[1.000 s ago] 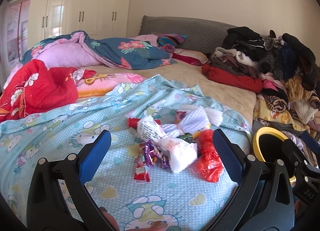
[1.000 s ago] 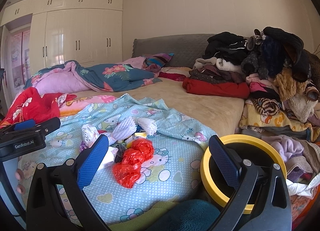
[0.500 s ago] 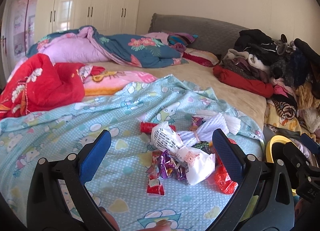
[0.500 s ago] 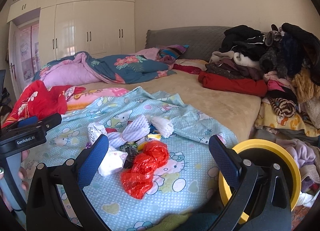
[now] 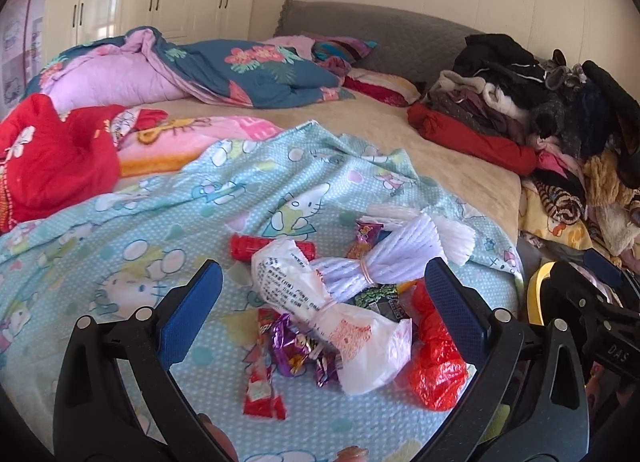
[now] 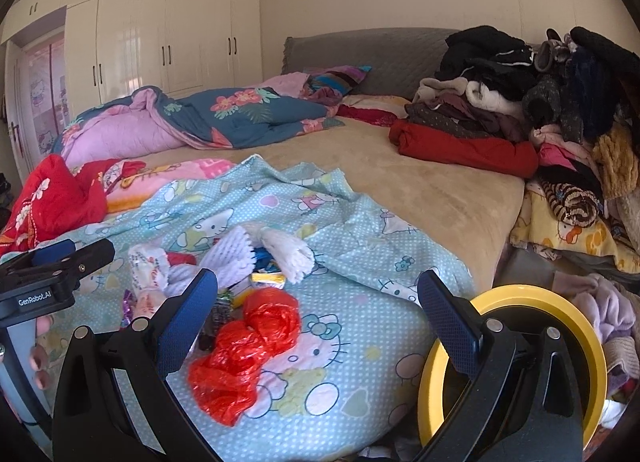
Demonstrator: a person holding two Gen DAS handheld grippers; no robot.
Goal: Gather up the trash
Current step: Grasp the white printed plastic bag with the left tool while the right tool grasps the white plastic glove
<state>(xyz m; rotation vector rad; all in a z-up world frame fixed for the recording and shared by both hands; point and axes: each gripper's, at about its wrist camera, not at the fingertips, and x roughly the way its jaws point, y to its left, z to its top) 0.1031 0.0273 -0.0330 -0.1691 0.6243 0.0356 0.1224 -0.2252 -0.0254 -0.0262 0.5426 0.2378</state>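
Left gripper point(image 5: 320, 302) jaws wide apart, empty, hovering over the trash pile on the bed point(image 5: 452, 157). Right gripper point(image 6: 316, 310) also wide apart, holding nothing.

Left wrist view: trash sits on the light-blue cartoon-cat sheet point(image 5: 160, 229), between the blue pads. White printed plastic bag point(image 5: 320, 310) at centre, tied in the middle. White foam net sleeve point(image 5: 404, 254) at 1 o'clock of it, touching, bound with a rubber band. Red crumpled plastic bag point(image 5: 436, 358) at 4 o'clock, right by the right pad. Purple foil wrappers point(image 5: 292, 346) and red snack wrapper point(image 5: 262, 386) at 7 o'clock of the white bag. Red tube-shaped wrapper point(image 5: 248, 248) at 11 o'clock, partly under the bag. Small orange wrapper point(image 5: 364, 238) near the foam sleeve.

Right wrist view: red plastic bag point(image 6: 244, 350) between the pads, closer to the left one. Yellow-rimmed bin point(image 6: 584, 346) at 4 o'clock, beside the bed edge, partly behind the right pad. Left gripper body at 9 o'clock, fingers of the hand visible under it.

Clothes heap point(image 6: 540, 101) at 2 o'clock, folded quilt point(image 6: 224, 117) at 11 o'clock, red blanket point(image 6: 56, 197) at 9 o'clock, white wardrobe point(image 6: 160, 41) behind.
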